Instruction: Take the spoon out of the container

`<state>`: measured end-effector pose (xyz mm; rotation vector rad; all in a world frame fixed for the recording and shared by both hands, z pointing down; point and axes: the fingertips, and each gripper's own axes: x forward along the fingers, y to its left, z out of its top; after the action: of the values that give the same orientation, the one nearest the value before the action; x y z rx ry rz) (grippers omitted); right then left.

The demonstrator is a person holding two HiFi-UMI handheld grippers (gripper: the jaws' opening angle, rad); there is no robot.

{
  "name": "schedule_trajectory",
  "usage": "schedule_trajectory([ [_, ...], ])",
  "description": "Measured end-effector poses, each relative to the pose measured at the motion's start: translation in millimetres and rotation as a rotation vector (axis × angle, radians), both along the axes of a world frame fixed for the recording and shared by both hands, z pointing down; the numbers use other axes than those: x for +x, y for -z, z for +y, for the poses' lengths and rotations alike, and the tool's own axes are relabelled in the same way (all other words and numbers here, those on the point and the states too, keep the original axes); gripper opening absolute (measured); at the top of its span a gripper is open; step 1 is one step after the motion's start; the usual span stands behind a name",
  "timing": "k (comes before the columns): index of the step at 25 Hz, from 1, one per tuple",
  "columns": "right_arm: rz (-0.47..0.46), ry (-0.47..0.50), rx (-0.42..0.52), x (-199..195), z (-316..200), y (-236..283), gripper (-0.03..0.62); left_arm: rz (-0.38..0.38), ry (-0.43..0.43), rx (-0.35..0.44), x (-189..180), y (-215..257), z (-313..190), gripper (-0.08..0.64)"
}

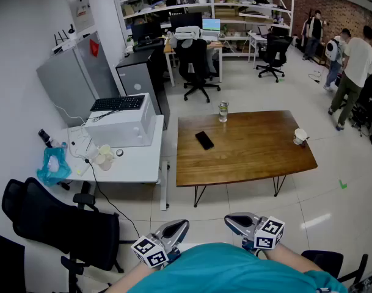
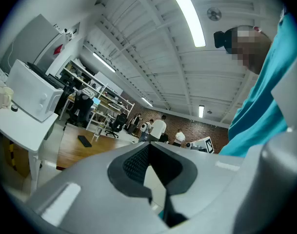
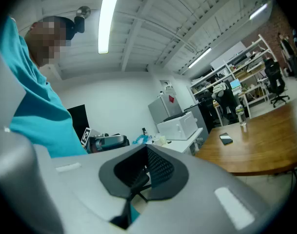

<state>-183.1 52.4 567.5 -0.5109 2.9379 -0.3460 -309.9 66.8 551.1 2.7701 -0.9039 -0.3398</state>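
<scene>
Your right gripper (image 3: 147,152) has its jaws together with nothing between them, and your left gripper (image 2: 148,150) looks the same: pads meeting, nothing held. In the head view both are close to your body, the left gripper (image 1: 181,224) and the right gripper (image 1: 231,219) pointing forward over the floor, well apart from the wooden table (image 1: 247,157).

On this table there is a white cup (image 1: 300,136) near the right edge, a glass jar (image 1: 223,111) at the far edge and a dark phone (image 1: 204,140) between the jar and the near side. The container is most probably the white cup. The spoon itself is too small to see surely from here, so check it when you come near.

I judge that the spoon will be light, stiff and smooth, so it can slip or turn between the pads. Take it on the handle, on the part that stands above the rim, and close across the flat sides. The cup also looks light and may tip, so lift straight up.
</scene>
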Motion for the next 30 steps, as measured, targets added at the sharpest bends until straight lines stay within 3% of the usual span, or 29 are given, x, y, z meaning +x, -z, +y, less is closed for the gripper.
schedule_trajectory([
  [8,0.014,-0.025,0.019,86.5,-3.9,5.2,0.002,-0.029,-0.065,0.034,95.2,-5.2,0.6,-0.002],
  [16,0.062,-0.083,0.039,174.6,-17.9,-2.3,0.002,-0.015,-0.137,0.011,186.5,-13.4,-13.2,-0.002],
  [24,0.037,-0.140,0.016,185.0,-88.4,-31.7,0.002,-0.008,-0.185,-0.001,192.9,-43.6,-88.9,-0.002],
  [30,0.079,-0.188,-0.005,163.9,-208.9,-52.9,0.002,0.031,-0.257,0.003,171.8,-60.1,-228.1,-0.002],
])
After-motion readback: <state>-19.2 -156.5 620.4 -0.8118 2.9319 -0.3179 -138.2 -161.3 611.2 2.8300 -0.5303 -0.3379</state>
